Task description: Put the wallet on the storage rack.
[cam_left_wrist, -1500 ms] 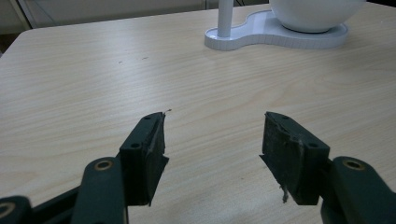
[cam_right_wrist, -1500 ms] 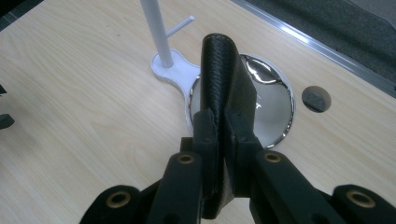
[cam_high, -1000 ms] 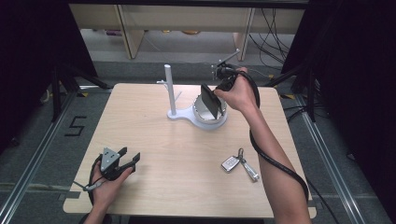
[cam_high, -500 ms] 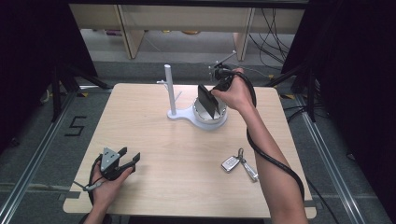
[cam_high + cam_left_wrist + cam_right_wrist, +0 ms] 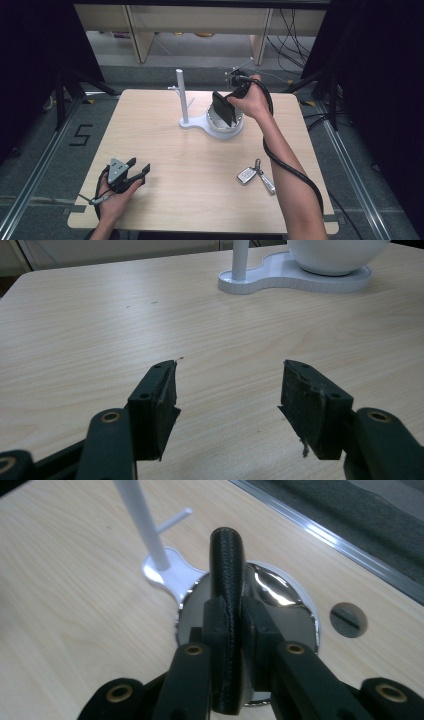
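Bench (image 5: 165, 150): a light wooden top is carrying everything; a round dark plug is sitting in it near the bowl, seen in the right gripper view.
Stand (image 5: 192, 122): a white base is lying toward the far edge of the bench, near its middle, with a white post (image 5: 182, 95) rising upright from its left end and a short peg sticking out of the post near the top.
Bowl (image 5: 235, 129): a round bowl, white outside and shiny inside, is sitting on the right end of the stand's base.
Wallet (image 5: 224, 109): a black leather wallet is standing on edge over the bowl, its lower end reaching down within the bowl's rim; whether it is touching the bottom is hidden.
Right tongs (image 5: 229, 625): they are pointing down over the bowl, standing narrow with both pads pressing on the wallet's flat sides; the jaws have just been opening slightly while the wallet is sitting between them.
Left tongs (image 5: 227, 390): they are resting low near the near left corner of the bench, standing wide with nothing between the pads, aimed across the bench toward the stand.
Keys (image 5: 256, 173): a car key fob with a key on a ring is lying flat toward the near right part of the bench, just beside the person's right forearm and well apart from the bowl.
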`<state>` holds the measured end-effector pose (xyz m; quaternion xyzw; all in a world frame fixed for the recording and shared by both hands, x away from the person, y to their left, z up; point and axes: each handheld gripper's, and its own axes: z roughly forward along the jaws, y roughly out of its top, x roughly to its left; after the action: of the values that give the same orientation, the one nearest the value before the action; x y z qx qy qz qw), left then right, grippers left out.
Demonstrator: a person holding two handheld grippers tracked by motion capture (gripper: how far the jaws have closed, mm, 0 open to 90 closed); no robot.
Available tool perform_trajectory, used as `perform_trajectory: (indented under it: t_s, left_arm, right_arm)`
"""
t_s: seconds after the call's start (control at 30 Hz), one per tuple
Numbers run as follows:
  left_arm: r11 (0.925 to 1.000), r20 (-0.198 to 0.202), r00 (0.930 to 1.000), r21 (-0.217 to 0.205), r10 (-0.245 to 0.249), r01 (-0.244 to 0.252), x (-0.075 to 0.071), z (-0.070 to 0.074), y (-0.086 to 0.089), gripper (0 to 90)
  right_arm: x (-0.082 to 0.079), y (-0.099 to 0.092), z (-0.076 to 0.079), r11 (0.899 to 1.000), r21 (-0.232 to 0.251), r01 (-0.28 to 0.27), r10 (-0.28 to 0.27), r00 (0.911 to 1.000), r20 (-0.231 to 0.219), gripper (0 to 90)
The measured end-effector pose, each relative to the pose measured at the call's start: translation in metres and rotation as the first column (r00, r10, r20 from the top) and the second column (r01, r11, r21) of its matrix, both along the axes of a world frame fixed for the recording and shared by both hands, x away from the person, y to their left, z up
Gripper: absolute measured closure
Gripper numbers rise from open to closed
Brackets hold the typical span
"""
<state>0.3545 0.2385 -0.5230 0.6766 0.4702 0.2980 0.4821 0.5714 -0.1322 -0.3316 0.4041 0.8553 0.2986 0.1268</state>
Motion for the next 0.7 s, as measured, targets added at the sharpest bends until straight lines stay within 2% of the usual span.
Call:
perform_trajectory:
  t_s: [0.07, 0.13, 0.2, 0.27, 0.4, 0.47, 0.5, 0.57, 0.63, 0.7]
  left_arm:
    - [1.0000, 0.001, 1.0000, -0.002, 0.000, 0.000, 0.000, 0.000, 0.000, 38.9]
    - [1.0000, 0.001, 1.0000, -0.006, 0.001, -0.001, 0.000, 0.000, 0.000, 38.8]
    - [1.0000, -0.001, 1.0000, -0.006, 0.002, -0.002, 0.000, 0.000, 0.000, 38.8]
    - [1.0000, 0.000, 1.0000, 0.001, 0.000, 0.000, 0.000, 0.000, 0.000, 38.8]
    - [1.0000, 0.002, 1.0000, -0.002, 0.000, 0.000, 0.000, 0.000, 0.000, 38.8]
    - [1.0000, 0.003, 1.0000, -0.003, 0.000, 0.000, 0.000, 0.000, 0.000, 38.8]
    - [1.0000, 0.003, 1.0000, -0.003, 0.000, 0.000, 0.000, 0.000, 0.000, 38.8]
    - [1.0000, 0.002, 1.0000, -0.001, -0.001, 0.001, 0.000, 0.000, 0.000, 38.8]
    - [1.0000, 0.001, 1.0000, 0.000, -0.001, 0.001, 0.000, 0.000, -0.001, 38.9]
    - [1.0000, 0.001, 1.0000, 0.002, -0.001, 0.001, 0.000, 0.000, -0.001, 38.9]
  right_arm:
    - [0.003, -0.002, -0.006, 1.000, -0.017, 0.015, -0.014, 0.9998, 0.011, 81.7]
    - [0.005, -0.006, -0.011, 1.000, -0.012, 0.028, -0.027, 0.9994, 0.020, 79.6]
    - [0.006, -0.009, -0.013, 0.999, -0.008, 0.038, -0.037, 0.9982, 0.047, 76.5]
    - [0.005, -0.011, -0.011, 0.999, -0.008, 0.052, -0.052, 0.9964, 0.068, 74.6]
    - [0.000, -0.014, -0.007, 0.998, 0.008, 0.068, -0.068, 0.9942, 0.083, 69.2]
    - [-0.003, -0.017, -0.004, 0.998, -0.001, 0.067, -0.067, 0.9937, 0.090, 66.4]
    - [-0.006, -0.017, -0.004, 0.997, 0.019, 0.078, -0.079, 0.9933, 0.084, 65.5]
    - [-0.010, -0.025, -0.001, 0.996, 0.022, 0.082, -0.083, 0.9918, 0.096, 64.0]
    - [-0.015, -0.032, 0.001, 0.994, 0.037, 0.107, -0.109, 0.9910, 0.078, 61.8]
    - [-0.021, -0.040, 0.002, 0.991, 0.035, 0.133, -0.135, 0.9876, 0.080, 60.3]
